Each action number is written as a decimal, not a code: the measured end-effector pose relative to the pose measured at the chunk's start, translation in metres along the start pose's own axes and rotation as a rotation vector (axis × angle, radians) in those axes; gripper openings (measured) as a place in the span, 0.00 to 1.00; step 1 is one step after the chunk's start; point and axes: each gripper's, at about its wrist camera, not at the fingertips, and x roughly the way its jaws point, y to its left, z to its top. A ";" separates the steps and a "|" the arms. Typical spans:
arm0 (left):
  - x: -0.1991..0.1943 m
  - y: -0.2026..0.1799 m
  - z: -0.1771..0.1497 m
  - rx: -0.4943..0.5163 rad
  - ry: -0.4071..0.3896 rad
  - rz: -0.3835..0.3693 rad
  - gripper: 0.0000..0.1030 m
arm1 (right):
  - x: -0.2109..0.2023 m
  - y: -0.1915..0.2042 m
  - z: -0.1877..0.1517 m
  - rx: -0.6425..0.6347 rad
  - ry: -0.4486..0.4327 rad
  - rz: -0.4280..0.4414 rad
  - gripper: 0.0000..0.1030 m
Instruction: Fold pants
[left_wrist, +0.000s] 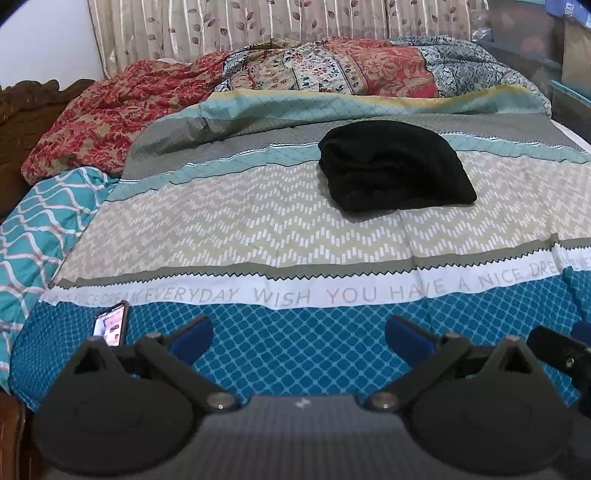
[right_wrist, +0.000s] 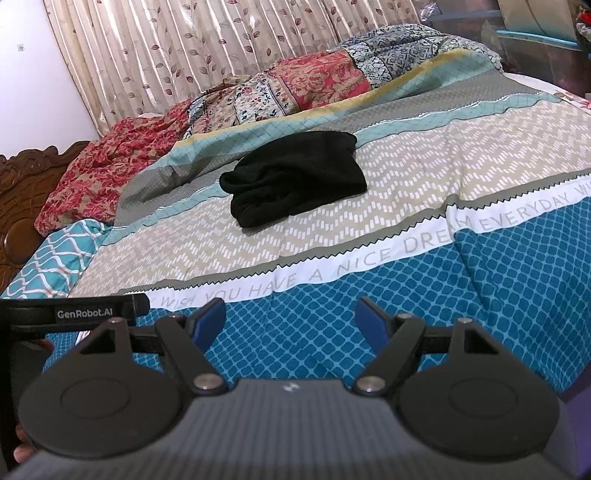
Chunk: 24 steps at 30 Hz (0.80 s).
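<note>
Black pants (left_wrist: 395, 168) lie folded into a compact bundle on the bed's beige zigzag band; they also show in the right wrist view (right_wrist: 295, 179). My left gripper (left_wrist: 299, 338) is open and empty, held over the blue front part of the bedspread, well short of the pants. My right gripper (right_wrist: 291, 321) is open and empty, also over the blue band near the bed's front edge. The right gripper's edge (left_wrist: 557, 352) shows at the far right of the left wrist view, and the left gripper's body (right_wrist: 74, 314) at the left of the right wrist view.
A phone (left_wrist: 110, 325) with a lit screen lies on the bedspread at the front left. Crumpled floral quilts (left_wrist: 325, 70) are piled at the back. A wooden headboard (right_wrist: 22, 206) is at left, curtains (right_wrist: 207, 48) behind, and furniture (left_wrist: 554, 66) beyond the bed's right edge.
</note>
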 end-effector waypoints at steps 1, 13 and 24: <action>0.000 0.000 0.001 0.001 0.004 0.003 1.00 | 0.000 0.000 0.000 -0.002 0.000 0.001 0.77; 0.002 0.002 0.002 -0.012 0.035 0.014 1.00 | -0.006 0.002 0.002 -0.013 -0.032 0.009 0.77; 0.005 0.001 0.001 -0.007 0.058 0.030 1.00 | -0.009 0.005 0.004 -0.026 -0.058 0.013 0.77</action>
